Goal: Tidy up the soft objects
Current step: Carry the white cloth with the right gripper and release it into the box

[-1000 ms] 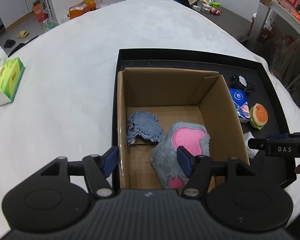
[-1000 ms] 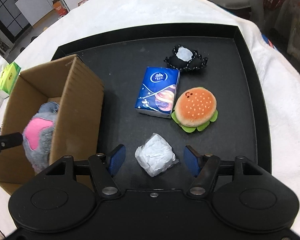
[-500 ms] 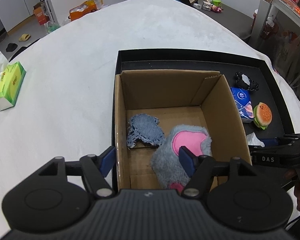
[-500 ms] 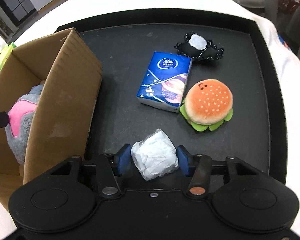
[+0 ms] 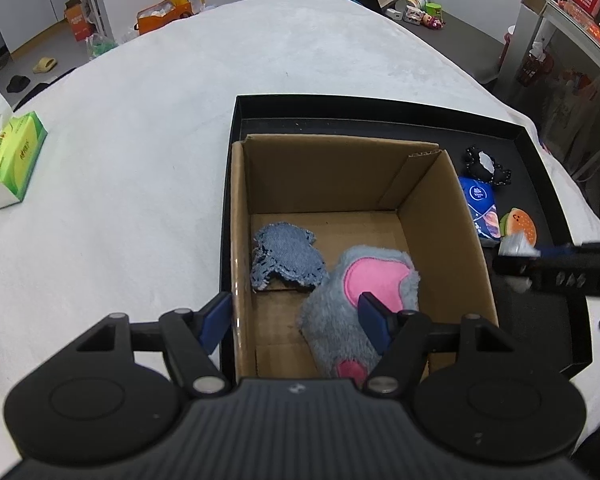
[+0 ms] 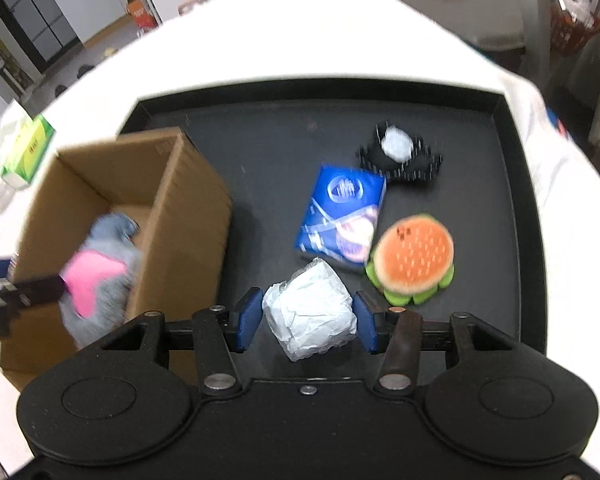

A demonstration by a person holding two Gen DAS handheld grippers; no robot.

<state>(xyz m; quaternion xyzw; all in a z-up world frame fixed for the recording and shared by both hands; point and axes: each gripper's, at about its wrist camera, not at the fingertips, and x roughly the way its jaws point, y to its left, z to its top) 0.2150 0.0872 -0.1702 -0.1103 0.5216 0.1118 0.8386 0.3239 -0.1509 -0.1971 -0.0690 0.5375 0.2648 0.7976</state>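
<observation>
Transfer is the step in hand: the right tool (image 6: 308,322) is clamped on the crumpled white paper wad (image 6: 310,314), lifted above the black tray (image 6: 518,208). Next, carry it left over the open brown cardboard box (image 5: 452,224) and release beside the grey-and-pink plush slipper (image 5: 364,284). The left tool (image 5: 294,318) hangs with its pads apart, straddling the box's near-left wall.

A cardboard box (image 5: 340,216) is sitting at the tray's (image 6: 516,184) left edge, holding a denim patch (image 5: 286,258) beside a plush slipper (image 5: 364,300). A tissue pack (image 6: 342,218) is lying mid-tray, a burger plush (image 6: 414,258) touching its right side and a beaded pouch (image 6: 400,154) sitting behind toward the far edge. A crumpled paper wad (image 6: 310,314) is sitting between the right gripper's (image 6: 307,322) fingers, before the pack.
</observation>
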